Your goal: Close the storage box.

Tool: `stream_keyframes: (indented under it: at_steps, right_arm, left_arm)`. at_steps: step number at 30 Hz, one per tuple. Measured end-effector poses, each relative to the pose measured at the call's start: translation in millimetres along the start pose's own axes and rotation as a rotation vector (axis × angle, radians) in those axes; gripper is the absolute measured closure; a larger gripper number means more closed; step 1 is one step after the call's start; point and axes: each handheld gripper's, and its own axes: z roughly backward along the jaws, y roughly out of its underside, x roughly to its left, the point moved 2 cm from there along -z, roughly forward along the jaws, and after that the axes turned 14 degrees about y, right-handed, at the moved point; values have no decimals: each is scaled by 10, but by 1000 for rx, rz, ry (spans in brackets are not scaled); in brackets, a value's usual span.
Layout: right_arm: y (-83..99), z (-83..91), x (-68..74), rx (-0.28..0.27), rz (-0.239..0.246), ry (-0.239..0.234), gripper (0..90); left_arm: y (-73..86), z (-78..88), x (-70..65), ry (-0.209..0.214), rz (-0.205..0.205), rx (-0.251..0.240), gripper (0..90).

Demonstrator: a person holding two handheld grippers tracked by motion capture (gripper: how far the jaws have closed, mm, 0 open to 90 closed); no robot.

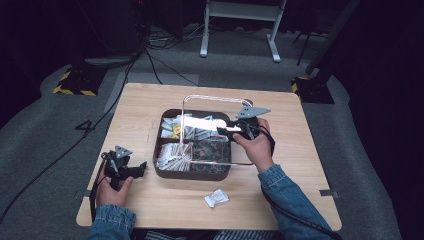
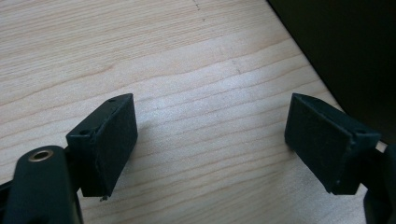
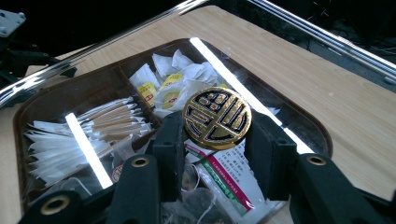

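Right gripper pinches a round gold and black knob on the clear lid over the brown tray of packets. Left gripper rests wide open on the table, holding nothing.

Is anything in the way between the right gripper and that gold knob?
Nothing visible. The right gripper is shut on the knob, one pad on each side. The clear lid lies behind the knob, over the tray.

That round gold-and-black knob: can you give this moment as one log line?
right hand-held gripper: shut on round gold-and-black knob | over brown compartment tray | left hand-held gripper: open, idle
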Motion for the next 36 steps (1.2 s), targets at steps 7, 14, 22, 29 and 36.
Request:
stream_keyframes:
  at_steps: [7, 14, 22, 29, 36]
  right_arm:
    - [-44, -131, 115, 20, -1, 20, 595]
    - [-83, -237, 215, 46, 2, 23, 595]
    - [-110, -362, 332, 72, 2, 33, 594]
    - [-84, -472, 439, 94, 9, 36, 595]
    - [-61, -557, 511, 115, 11, 71, 594]
  left_arm:
    - [-1, -2, -2, 1, -2, -1, 174]
    - [-2, -3, -3, 2, -3, -1, 174]
    - [-1, -3, -3, 3, -4, -1, 174]
    - [-1, -3, -4, 3, -4, -1, 174]
    - [-2, -3, -4, 4, -4, -1, 174]
